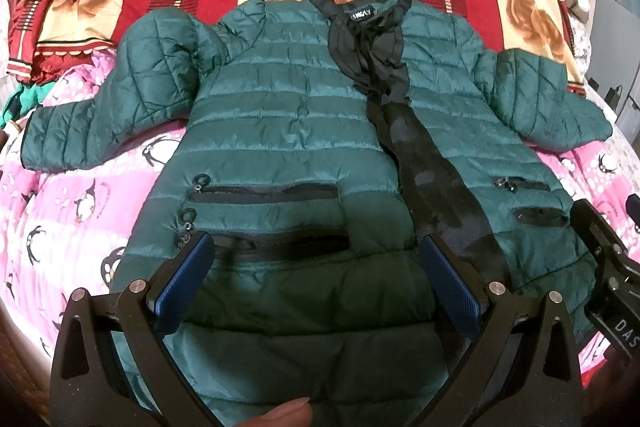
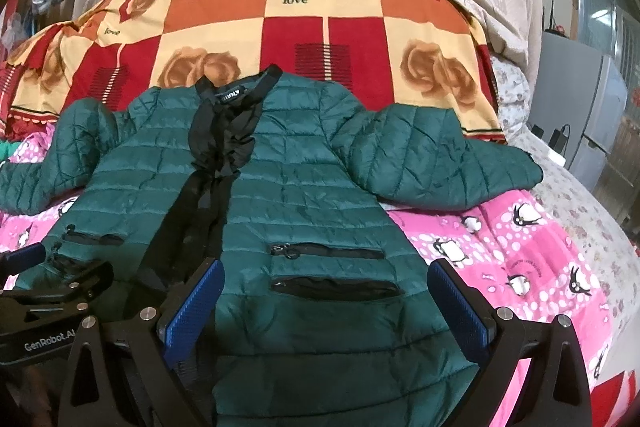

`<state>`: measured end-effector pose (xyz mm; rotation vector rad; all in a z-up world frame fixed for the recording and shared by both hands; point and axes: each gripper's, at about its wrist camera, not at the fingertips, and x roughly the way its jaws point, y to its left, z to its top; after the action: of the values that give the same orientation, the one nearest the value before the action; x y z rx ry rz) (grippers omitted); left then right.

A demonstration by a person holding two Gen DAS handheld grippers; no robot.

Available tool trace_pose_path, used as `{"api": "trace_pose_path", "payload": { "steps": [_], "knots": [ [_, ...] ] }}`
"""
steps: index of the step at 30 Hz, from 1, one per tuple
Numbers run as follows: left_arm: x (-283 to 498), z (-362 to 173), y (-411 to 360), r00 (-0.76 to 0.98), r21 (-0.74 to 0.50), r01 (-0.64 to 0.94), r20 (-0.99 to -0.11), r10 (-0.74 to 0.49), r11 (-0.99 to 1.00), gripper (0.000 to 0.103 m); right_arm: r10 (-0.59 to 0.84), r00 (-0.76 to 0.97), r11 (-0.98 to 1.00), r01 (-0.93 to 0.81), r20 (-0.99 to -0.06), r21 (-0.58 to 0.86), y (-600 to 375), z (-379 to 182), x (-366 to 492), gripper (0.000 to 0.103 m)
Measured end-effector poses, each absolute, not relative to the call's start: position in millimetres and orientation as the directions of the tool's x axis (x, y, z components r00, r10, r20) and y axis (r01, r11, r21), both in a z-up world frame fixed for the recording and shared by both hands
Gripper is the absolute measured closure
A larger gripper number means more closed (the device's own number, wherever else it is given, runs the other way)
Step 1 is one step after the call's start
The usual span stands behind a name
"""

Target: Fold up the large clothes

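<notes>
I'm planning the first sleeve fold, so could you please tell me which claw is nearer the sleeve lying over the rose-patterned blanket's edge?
Right. The right claw hovers open over the jacket's pockets on that sleeve's side; the left claw is open over the opposite half.

The green jacket [image 1: 280, 131] is quilted puffy cloth with a slight sheen, plus a matt black cloth placket [image 1: 432, 183]. Pink blanket [image 1: 80, 211] looks soft and fleecy, and the fingers [image 1: 452, 287] have ribbed blue pads on matt black frames.
</notes>
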<state>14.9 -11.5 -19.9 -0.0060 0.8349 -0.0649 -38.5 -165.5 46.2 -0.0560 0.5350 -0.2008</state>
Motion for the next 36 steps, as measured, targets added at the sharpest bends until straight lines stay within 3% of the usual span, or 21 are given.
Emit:
{"api": "trace_pose_path", "payload": {
  "steps": [9, 26, 36],
  "knots": [
    [17, -30, -5, 0.663, -0.071, 0.023, -0.746, -0.068, 0.997, 0.000, -0.192, 0.828, 0.981, 0.172, -0.527, -0.087, -167, 40, -38, 0.002],
    [11, -28, -13, 0.694, 0.022, 0.018, -0.720, 0.003, 1.000, 0.000, -0.157, 0.835, 0.985, 0.171, -0.528, -0.023, -182, 42, -42, 0.002],
    [13, -28, -3, 0.695, -0.025, 0.014, -0.719, -0.028, 1.000, 0.000, -0.189, 0.846, 0.982, 0.156, -0.499, -0.107, -163, 45, -41, 0.002]
  ]
}}
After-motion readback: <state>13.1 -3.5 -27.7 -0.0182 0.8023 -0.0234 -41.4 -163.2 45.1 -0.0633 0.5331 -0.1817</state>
